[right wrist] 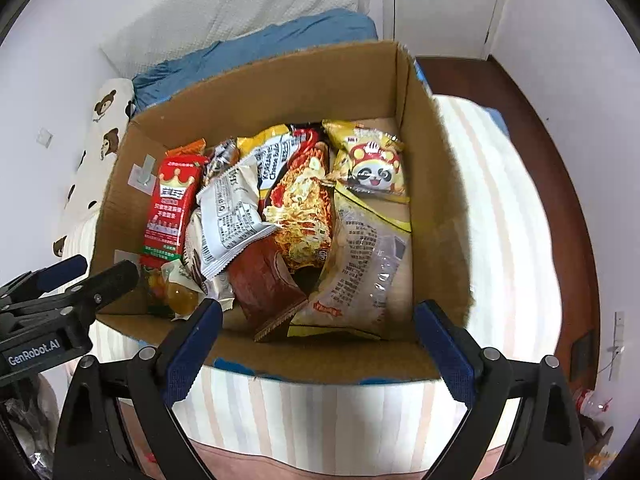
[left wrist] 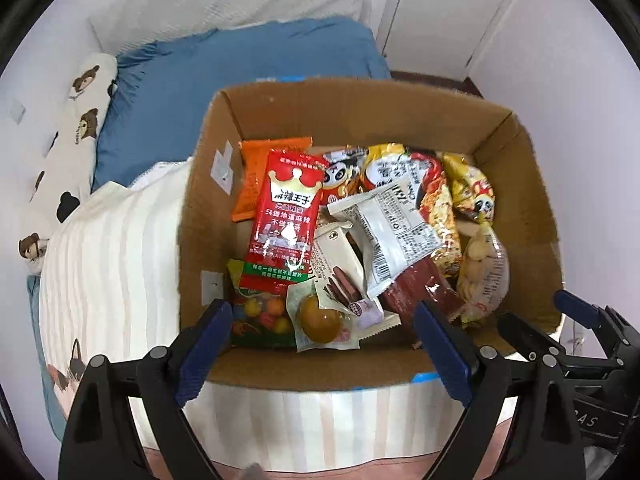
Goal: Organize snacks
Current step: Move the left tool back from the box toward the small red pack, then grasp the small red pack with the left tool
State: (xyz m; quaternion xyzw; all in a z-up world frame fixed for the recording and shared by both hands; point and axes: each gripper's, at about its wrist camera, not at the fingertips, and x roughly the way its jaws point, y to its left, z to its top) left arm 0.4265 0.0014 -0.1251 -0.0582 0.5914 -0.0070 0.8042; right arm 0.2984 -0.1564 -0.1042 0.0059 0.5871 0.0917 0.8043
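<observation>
An open cardboard box [left wrist: 360,96] [right wrist: 280,80] stands on a striped bedspread and holds several snack packets. Among them are a red crown packet [left wrist: 286,216] [right wrist: 170,208], a white packet [left wrist: 396,232] [right wrist: 232,220], a noodle pack [right wrist: 304,216], a yellow panda packet [right wrist: 372,168], a clear biscuit bag [left wrist: 486,268] [right wrist: 368,276], a dark red packet [right wrist: 268,284] and an orange jelly cup [left wrist: 320,318]. My left gripper [left wrist: 322,312] [right wrist: 102,267] hangs open over the box's near left part, holding nothing. My right gripper [right wrist: 318,312] [left wrist: 536,310] hangs open over the near right part, also holding nothing.
The striped bedspread [left wrist: 120,248] [right wrist: 500,200] lies around the box. A blue pillow [left wrist: 224,80] and a bear-print pillow [left wrist: 76,136] lie behind and to the left. A white door [left wrist: 448,12] and a dark wooden edge [right wrist: 560,160] are to the right.
</observation>
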